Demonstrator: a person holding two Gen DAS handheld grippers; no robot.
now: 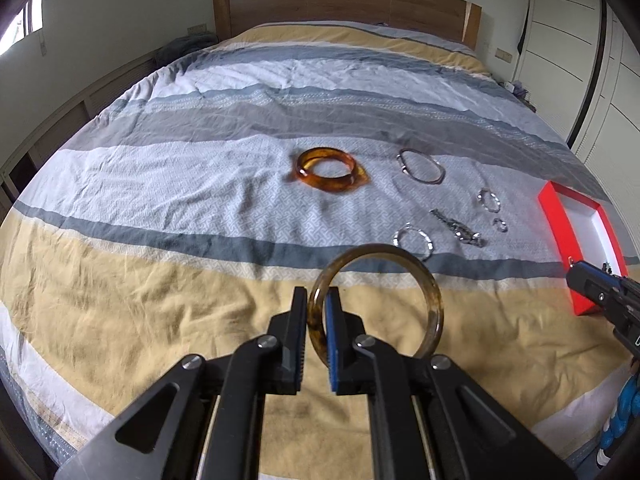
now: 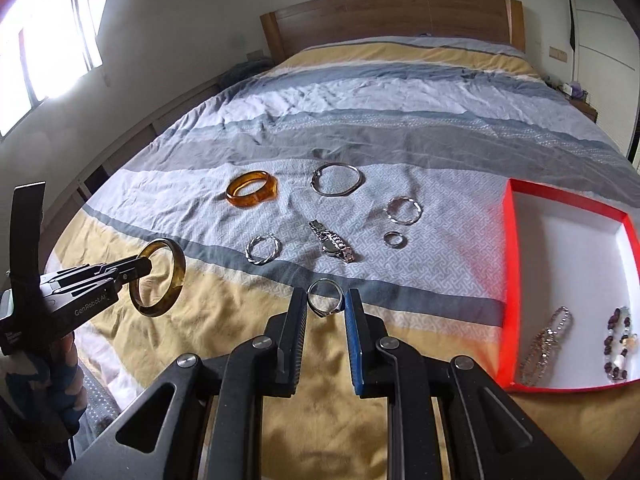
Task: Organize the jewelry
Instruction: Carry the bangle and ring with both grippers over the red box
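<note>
My left gripper (image 1: 318, 300) is shut on the rim of a brown translucent bangle (image 1: 434, 304), which hangs upright above the bed. From the right wrist view the same gripper (image 2: 146, 266) and brown bangle (image 2: 176, 280) show at the left. My right gripper (image 2: 326, 300) is shut on a small silver ring (image 2: 326, 300), lifted off the cover. On the bedspread lie an amber bangle (image 2: 252, 190), a large silver bangle (image 2: 337, 179), a twisted silver hoop (image 2: 263, 250), a second twisted hoop (image 2: 403, 210), a watch (image 2: 332, 242) and a little ring (image 2: 394, 239).
A red box (image 2: 510, 280) with a white inside lies at the right on the bed, holding a silver chain (image 2: 544, 346) and a beaded bracelet (image 2: 620, 344). The striped bedspread (image 1: 160, 184) runs to a wooden headboard (image 1: 344, 4). Wardrobe doors stand at the right.
</note>
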